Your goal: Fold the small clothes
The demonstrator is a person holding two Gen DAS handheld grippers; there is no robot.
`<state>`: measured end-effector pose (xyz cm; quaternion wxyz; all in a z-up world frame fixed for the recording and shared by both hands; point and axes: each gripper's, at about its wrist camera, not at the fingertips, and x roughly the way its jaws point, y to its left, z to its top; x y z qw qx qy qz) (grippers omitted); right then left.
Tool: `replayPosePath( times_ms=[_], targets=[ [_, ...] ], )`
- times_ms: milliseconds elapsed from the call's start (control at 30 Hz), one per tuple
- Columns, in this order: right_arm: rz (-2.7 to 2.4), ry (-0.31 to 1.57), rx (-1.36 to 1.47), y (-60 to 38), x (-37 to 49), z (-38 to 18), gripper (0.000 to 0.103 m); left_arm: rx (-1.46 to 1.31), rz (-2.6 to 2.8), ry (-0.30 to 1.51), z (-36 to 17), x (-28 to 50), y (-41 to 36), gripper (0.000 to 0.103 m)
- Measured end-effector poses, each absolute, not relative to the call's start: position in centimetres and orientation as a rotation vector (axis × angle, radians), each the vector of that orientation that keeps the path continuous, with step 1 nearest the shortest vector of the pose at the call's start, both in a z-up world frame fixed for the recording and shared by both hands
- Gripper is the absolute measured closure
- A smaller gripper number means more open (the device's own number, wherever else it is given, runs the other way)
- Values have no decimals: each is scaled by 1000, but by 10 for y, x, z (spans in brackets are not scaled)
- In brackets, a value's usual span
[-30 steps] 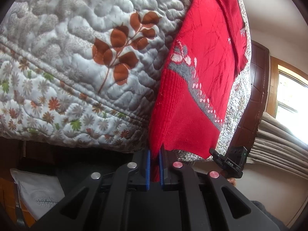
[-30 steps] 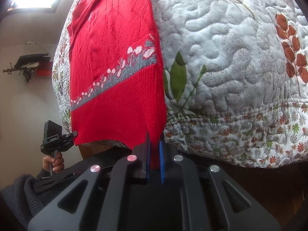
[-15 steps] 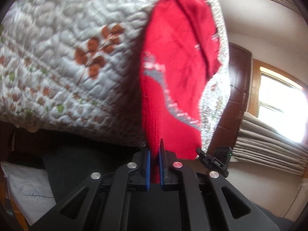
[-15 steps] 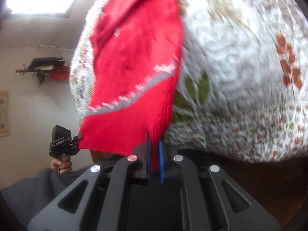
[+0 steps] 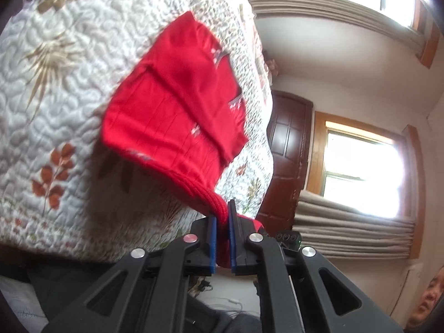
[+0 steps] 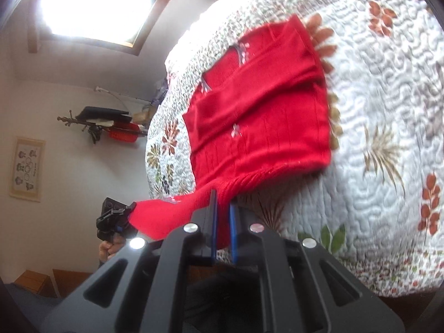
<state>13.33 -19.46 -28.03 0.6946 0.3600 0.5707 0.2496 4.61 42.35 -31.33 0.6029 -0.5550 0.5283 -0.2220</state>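
Quilt [image 5: 55, 88]: quilted floral bedcover serving as the folding surface; it is lying under the whole garment and curving away on all sides of it
Sweater [image 5: 177, 116]: red knit is resting mid-quilt with its sleeves already laid across the body; the ribbed hem is being lifted off the quilt, casting a shadow beneath, apparently so the lower half can be carried over the upper half
Hem [image 6: 244, 183]: stretched between the two tools, probably to keep the fold edge straight
Left gripper [image 5: 222, 236]: blue pads are pinching one hem corner, red knit bunching between them, at the sweater's near edge
Right gripper [image 6: 222, 230]: pads are clamping the other hem corner on the sweater's near side; the person's hand [image 6: 106, 248] on the other tool is showing beyond the hem
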Motion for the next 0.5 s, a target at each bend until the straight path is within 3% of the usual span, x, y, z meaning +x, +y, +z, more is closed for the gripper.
replayPosePath(
  times_ms=[267,500],
  targets=[
    [552,1262,808,-196,209,-275,97,-1299,-506,1203,-327,133,413,97],
    [510,1321,847,-192,284,-315,97,-1320,-457,1244,-365,199,412,97]
  ],
)
